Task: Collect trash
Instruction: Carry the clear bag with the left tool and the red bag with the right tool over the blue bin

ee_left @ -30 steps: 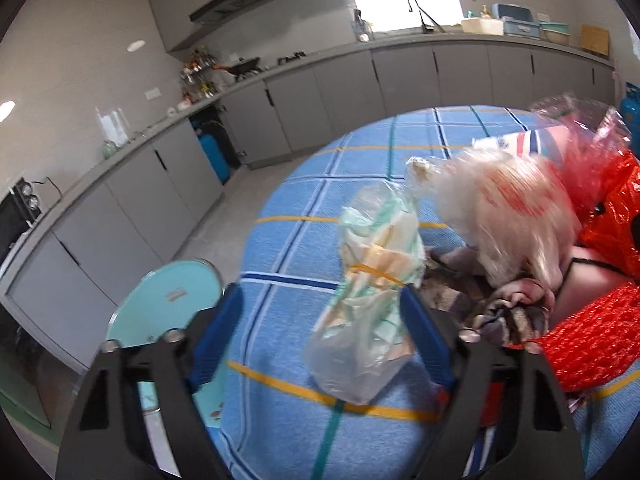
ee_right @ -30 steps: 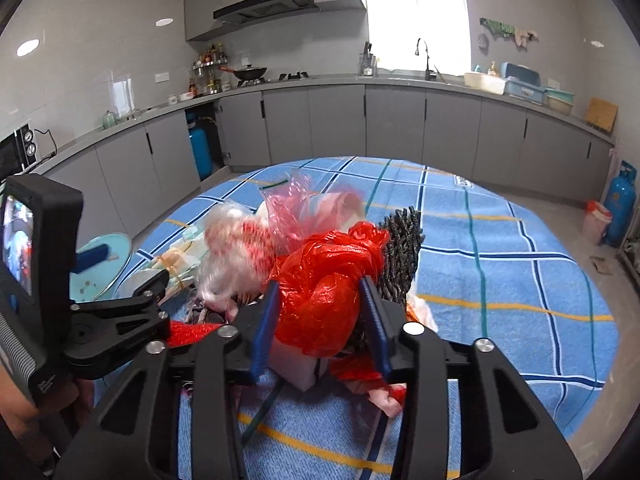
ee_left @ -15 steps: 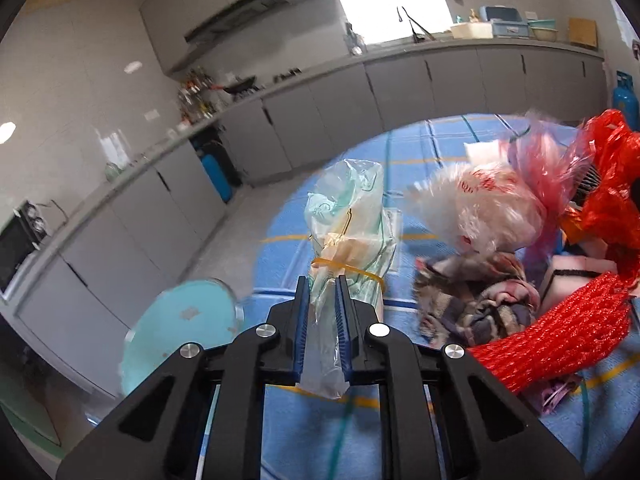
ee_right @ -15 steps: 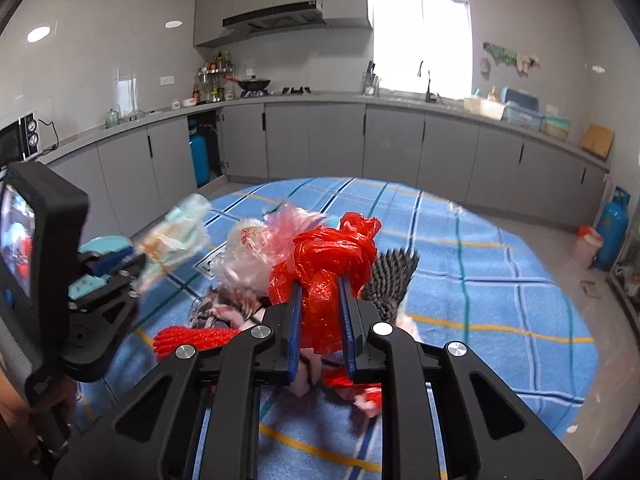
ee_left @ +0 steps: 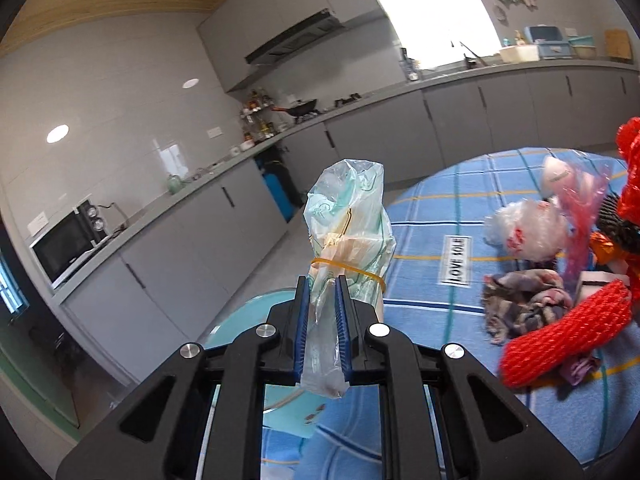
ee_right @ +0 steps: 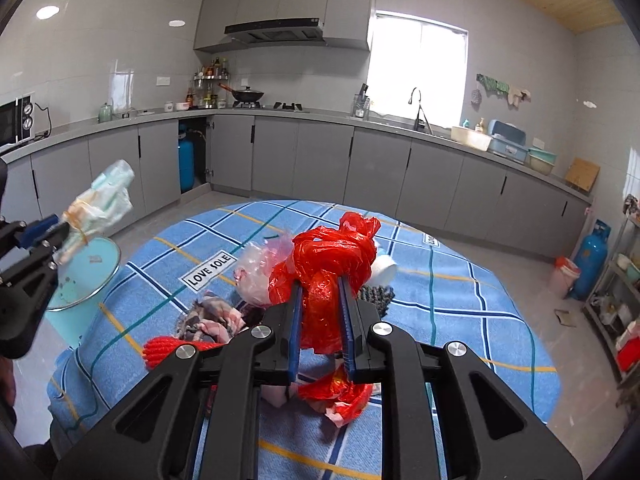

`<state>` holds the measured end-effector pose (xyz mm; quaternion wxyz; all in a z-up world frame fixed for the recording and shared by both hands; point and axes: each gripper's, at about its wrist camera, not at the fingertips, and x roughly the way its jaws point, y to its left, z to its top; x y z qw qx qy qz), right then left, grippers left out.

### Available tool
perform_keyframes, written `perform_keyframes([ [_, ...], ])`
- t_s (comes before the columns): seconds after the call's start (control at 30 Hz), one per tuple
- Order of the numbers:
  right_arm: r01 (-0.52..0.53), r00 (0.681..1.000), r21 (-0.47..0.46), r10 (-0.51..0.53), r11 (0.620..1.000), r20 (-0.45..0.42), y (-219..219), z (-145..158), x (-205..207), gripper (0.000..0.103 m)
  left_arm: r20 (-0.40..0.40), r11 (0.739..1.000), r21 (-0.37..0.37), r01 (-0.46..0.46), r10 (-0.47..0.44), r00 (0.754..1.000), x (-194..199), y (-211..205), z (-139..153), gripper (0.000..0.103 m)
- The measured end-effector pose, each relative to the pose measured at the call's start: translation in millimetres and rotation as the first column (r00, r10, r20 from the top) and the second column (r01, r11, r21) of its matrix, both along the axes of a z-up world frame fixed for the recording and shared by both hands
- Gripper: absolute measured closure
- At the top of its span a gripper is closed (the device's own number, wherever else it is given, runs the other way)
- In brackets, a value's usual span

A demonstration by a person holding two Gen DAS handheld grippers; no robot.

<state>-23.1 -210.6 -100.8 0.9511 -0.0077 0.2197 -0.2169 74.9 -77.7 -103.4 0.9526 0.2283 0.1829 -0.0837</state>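
Both tongs are clenching trash above the blue checked surface [ee_right: 460, 292]: the left tongs [ee_left: 323, 332] are gripping a clear bag bound with a rubber band [ee_left: 348, 240], the right tongs [ee_right: 322, 320] a knotted red plastic bag [ee_right: 332, 256]. Beside the red bag, a red mesh net [ee_left: 560, 332], crumpled cloth [ee_left: 520, 308] and a white bag [ee_left: 524, 228] are lying uncollected, suggesting the job is only partly done.

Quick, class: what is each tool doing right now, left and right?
Left tool: shut on the clear plastic bag.
Right tool: shut on the red plastic bag.
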Motion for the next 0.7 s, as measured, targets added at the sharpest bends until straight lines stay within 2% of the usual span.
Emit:
perform_keyframes([
  [0.33,-0.094,0.996,-0.022,0.094,0.995,0.010,30.2,11.6,25.5,0.086,0.021,0.996,0.000,-0.090,0.090,0.996,18.3,38.2,16.3,0.089],
  [0.7,-0.223,0.975,-0.018,0.223,0.975,0.001,61.3,18.0,65.2,0.086,0.005,0.973,0.018,-0.230,0.230,0.973,48.4,87.4,13.4,0.089],
])
